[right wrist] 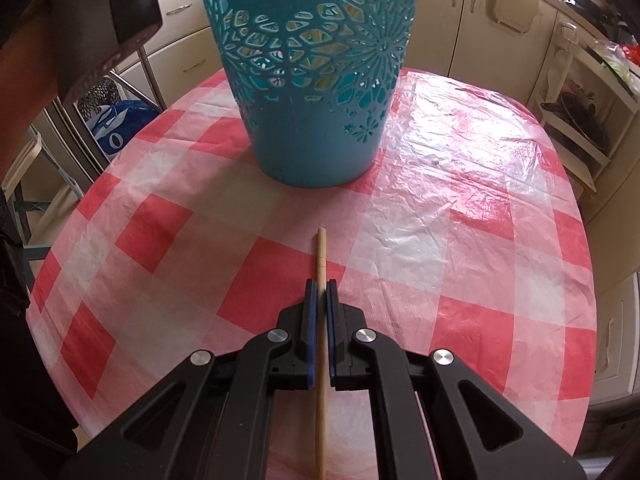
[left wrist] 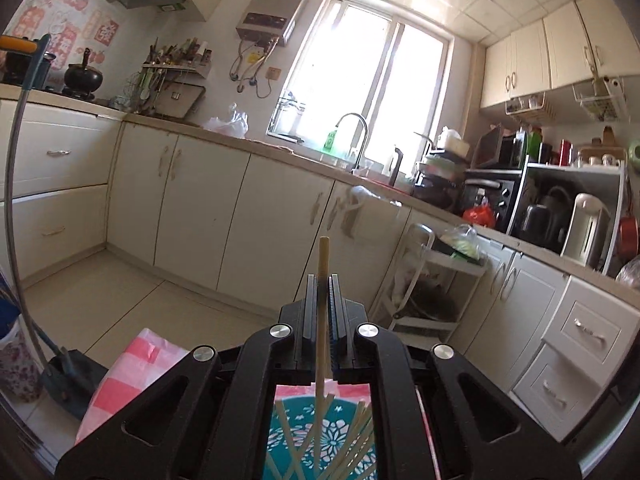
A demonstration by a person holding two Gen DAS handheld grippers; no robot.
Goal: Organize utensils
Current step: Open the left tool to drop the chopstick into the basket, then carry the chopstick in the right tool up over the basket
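Looking along our left gripper (left wrist: 322,280), we see its black jaws pinched on a pale wooden chopstick (left wrist: 322,264), a slim round stick that runs up between the pads and pokes out past the fingertips toward the kitchen cabinets (left wrist: 200,208). Beneath the gripper body sits the open mouth of the teal holder (left wrist: 288,432), its plastic wall patterned with white flower shapes, and more pale chopsticks (left wrist: 352,452) lean inside it at crossing angles. A corner of the pink and white checked table cover (left wrist: 132,372) shows at the lower left.

From our right gripper (right wrist: 321,284), the blue-edged pads are pressed onto a second chopstick (right wrist: 321,252), matte and straight, with a faint ring near its end. It runs lengthwise through the jaws, its tip reaching out over the tablecloth (right wrist: 460,208), a thin crinkled plastic sheet of red and white squares that shines where the light hits. The teal holder (right wrist: 316,148) stands upright on the cloth ahead of this gripper, well apart from the stick's tip; it is a tapering cup with lace-like floral cutouts above a plain solid base.
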